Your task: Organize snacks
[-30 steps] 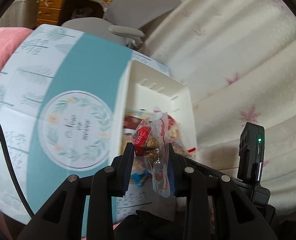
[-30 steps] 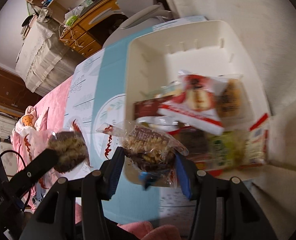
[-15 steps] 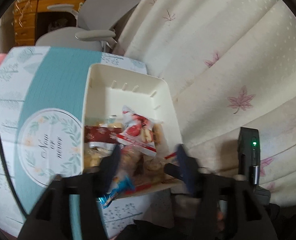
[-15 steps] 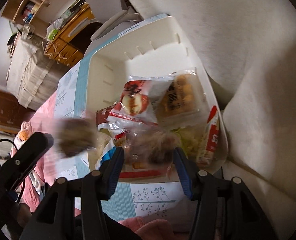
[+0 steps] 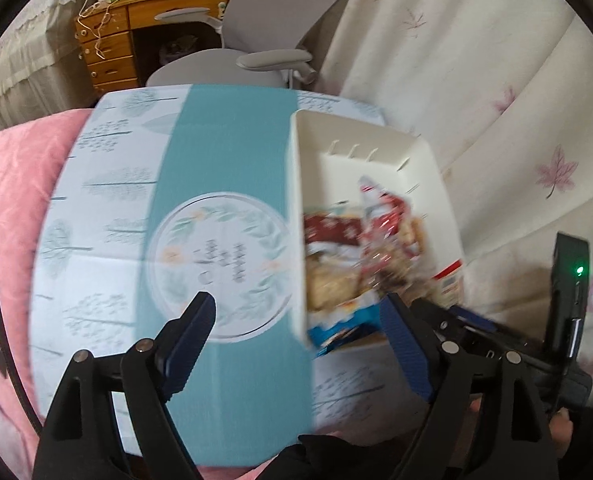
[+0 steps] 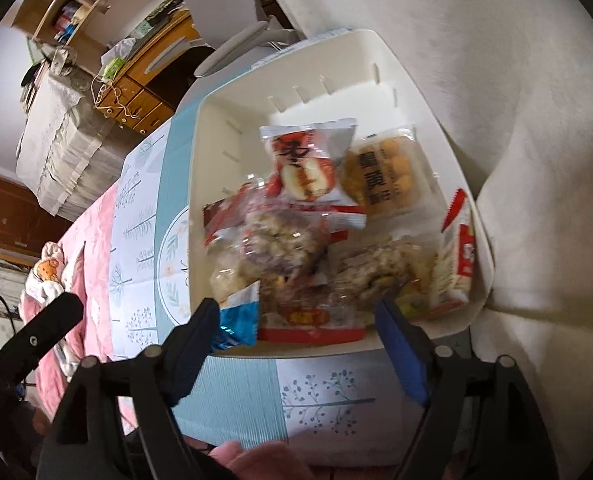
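While you hold both tools above it, the work surface is a low table covered with a pale cloth that has a teal band down the middle, printed trees and a round leaf wreath with script too blurred to read; it stands on a pink quilt, and a cream curtain with pink maple leaves hangs on the right. At the far side you have a grey office chair and a wooden desk with drawers; in the right wrist view a shelf with books is above that desk.

The white plastic bin sits at the right edge of the table, touching the curtain; the snacks fill its near half and the far half is bare. On top lies a white and red packet with a large red character; beside it, to the right, is a clear packet of golden balls with dark characters that I cannot read; a blue packet hangs over the near rim, and clear bags of brown nutty pieces lie in the middle.

Your left gripper has just been opening; its jaws stand wide with nothing between them. Your right gripper has also just been opening and holds nothing; it hangs over the near rim of the bin.
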